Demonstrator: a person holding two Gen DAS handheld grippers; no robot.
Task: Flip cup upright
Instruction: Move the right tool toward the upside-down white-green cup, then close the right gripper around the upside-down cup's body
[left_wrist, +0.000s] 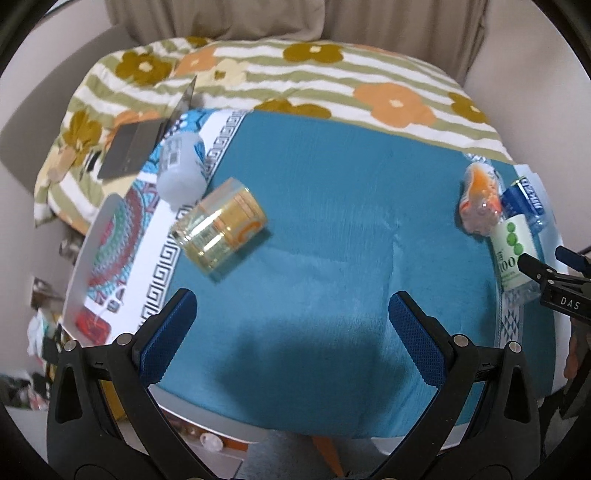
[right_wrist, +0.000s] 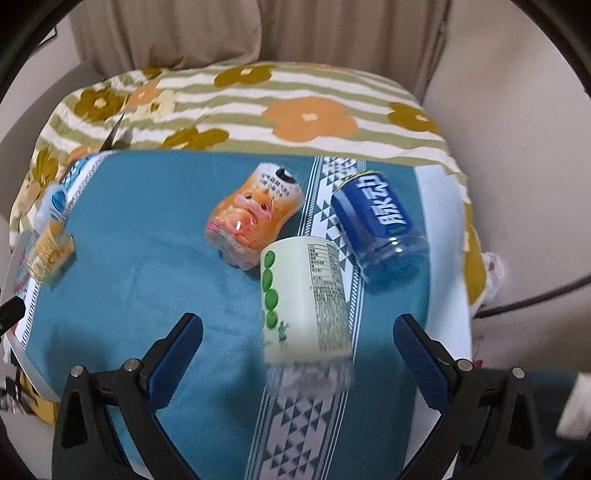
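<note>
Both the left gripper (left_wrist: 291, 325) and right gripper (right_wrist: 297, 345) gape empty; the toppled white cup (right_wrist: 304, 295) shows green dots, "100" legible.

Ahead and left of my left claw (left_wrist: 291, 332), the cup (left_wrist: 219, 230) lies on its side on the cloth (left_wrist: 332, 221). Three bottles lie touching ahead of my right claw (right_wrist: 297, 363), the nearest bottle (right_wrist: 304, 299) between its fingers.

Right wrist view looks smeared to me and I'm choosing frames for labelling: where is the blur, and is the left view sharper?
Right wrist view: the white green-dotted bottle smears at its near end; left wrist view: sharper, a dark shadow on the teal cloth, strong fisheye bending.
</note>
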